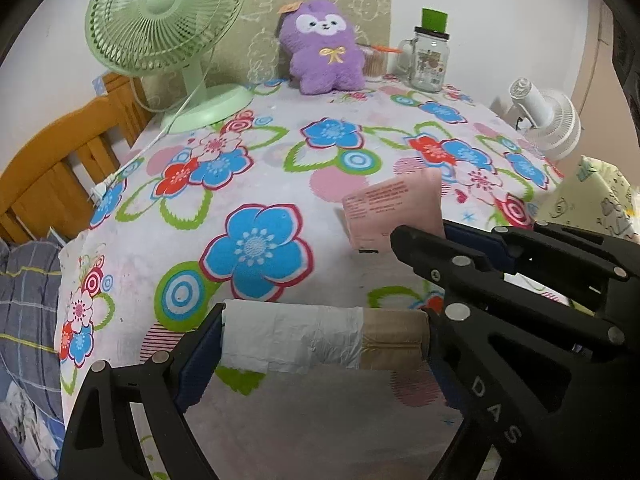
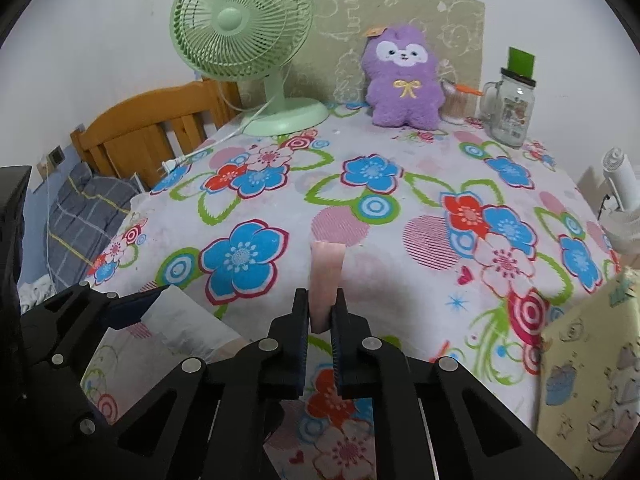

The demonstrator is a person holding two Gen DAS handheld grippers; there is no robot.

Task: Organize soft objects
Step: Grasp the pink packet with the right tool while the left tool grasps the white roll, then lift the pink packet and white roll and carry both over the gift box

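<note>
Pink packet (image 2: 327,280) pinched between right fingers (image 2: 301,320)

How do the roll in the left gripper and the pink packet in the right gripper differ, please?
The roll is cylindrical, white and tan; the pink packet is flat and thin. The roll spans wide-set jaws crosswise; the packet is pinched in nearly closed jaws, standing edge-on. Both are held above the tablecloth.

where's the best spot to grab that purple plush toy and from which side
Probably its narrow head, with the jaws coming from the front and closing across the sides. The plush sits upright against the backboard, so the back is blocked; its body looks wider, and a brown tub crowds one side.
</note>
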